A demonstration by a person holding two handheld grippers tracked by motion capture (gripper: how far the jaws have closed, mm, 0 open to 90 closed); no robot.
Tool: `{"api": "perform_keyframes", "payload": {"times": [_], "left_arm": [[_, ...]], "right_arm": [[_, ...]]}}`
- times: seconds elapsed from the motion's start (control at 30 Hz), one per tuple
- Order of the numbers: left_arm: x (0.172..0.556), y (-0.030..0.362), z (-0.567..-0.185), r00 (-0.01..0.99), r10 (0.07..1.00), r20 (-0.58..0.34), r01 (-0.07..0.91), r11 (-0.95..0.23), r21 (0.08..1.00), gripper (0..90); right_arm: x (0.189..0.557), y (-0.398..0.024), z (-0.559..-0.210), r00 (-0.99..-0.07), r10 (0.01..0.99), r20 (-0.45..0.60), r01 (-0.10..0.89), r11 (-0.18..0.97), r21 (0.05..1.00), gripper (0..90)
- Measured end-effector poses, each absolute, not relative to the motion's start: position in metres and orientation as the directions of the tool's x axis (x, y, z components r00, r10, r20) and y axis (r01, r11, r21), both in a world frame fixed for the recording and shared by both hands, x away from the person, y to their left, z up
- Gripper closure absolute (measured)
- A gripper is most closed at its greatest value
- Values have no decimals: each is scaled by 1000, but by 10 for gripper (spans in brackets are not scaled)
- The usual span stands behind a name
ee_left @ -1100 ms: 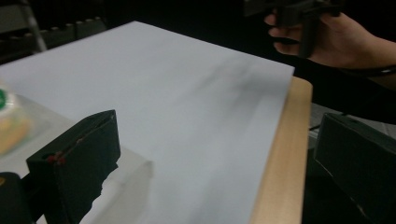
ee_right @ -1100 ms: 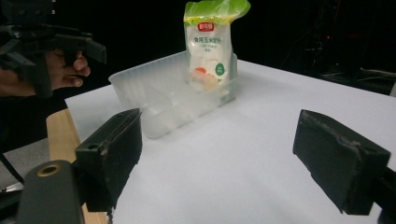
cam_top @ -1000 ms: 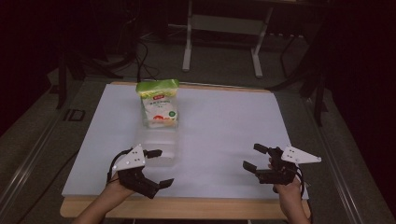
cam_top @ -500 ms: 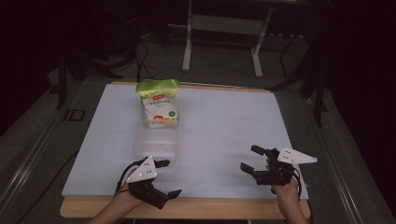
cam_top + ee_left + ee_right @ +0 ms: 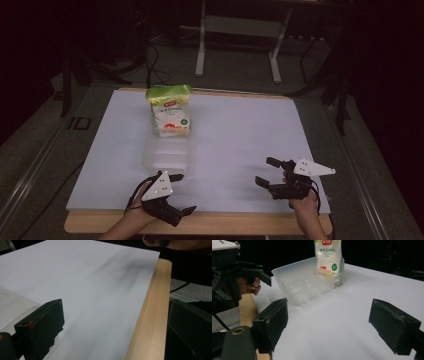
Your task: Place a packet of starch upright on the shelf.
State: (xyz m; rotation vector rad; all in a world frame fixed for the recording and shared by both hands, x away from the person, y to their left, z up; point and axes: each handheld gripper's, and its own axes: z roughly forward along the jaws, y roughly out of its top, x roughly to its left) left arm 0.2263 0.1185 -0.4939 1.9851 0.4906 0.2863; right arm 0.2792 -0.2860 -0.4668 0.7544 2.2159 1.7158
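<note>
Left gripper: jaws wide apart, holding nothing; it sits at the near edge of the table, one jaw over the white sheet and the other out past the wooden rim.
Right gripper: jaws spread wide, nothing between them; it hangs over the near right part of the sheet, short of the sheet's right border.
Tub: a clear plastic one, left of centre on the white sheet, just beyond the left gripper and not touching it.
Bag: white with a green top, upright at the far end of the tub; in the right gripper view its lower part shows through the tub's far wall.
Open room: bare sheet between the two grippers, and from the tub across to the sheet's right border.
Edges: a wood strip shows along the table's near side; dark floor lies beyond it.
</note>
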Motion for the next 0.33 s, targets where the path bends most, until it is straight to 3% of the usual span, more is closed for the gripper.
{"api": "perform_keyframes", "payload": {"times": [0.33], "left_arm": [[227, 119, -495, 890, 455, -14, 215, -392, 895, 6]], "right_arm": [[279, -288, -466, -835, 535, 125, 252, 172, 952, 156]]}}
